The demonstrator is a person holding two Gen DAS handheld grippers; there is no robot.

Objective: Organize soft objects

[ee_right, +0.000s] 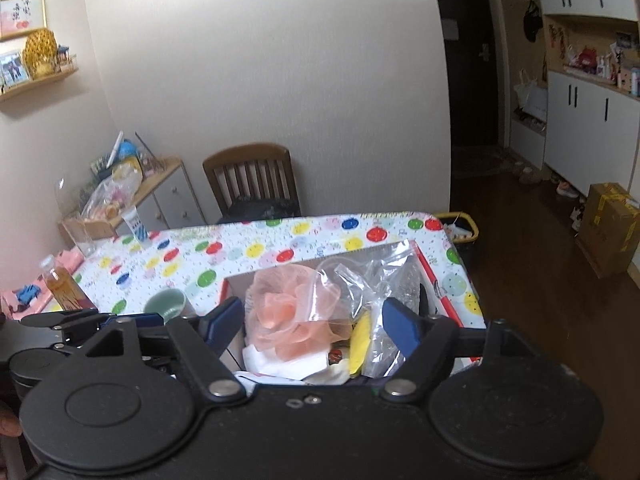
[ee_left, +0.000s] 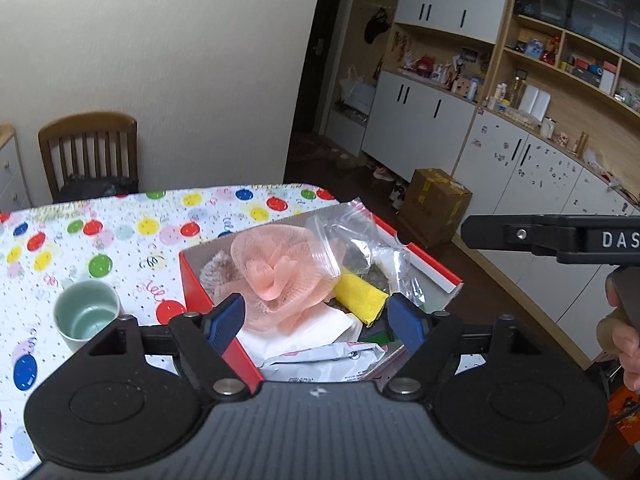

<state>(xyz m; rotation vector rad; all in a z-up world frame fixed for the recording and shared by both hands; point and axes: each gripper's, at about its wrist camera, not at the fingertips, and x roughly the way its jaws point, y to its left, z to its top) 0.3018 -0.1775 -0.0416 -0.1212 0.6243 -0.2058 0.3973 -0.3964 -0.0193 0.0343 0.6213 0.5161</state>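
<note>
Left wrist view: hovering wide open and empty, the left gripper (ee_left: 316, 320), blue pads (ee_left: 224, 322) apart above the red-walled cardboard box (ee_left: 196, 284) sitting on the bench with the balloon-print cloth (ee_left: 120, 236). Lying inside the box: a pink mesh bath puff (ee_left: 280, 276), a yellow sponge roll (ee_left: 360, 294), clear plastic zip bags (ee_left: 348, 240), white tissue (ee_left: 304, 332). Standing beside the box, a pale green ceramic cup (ee_left: 86, 314).

Right wrist view: hanging open too, gripping nothing, the right gripper (ee_right: 312, 326), above the same box (ee_right: 432, 276), puff (ee_right: 296, 312) and bags (ee_right: 384, 276) lying below between the pads.
</note>
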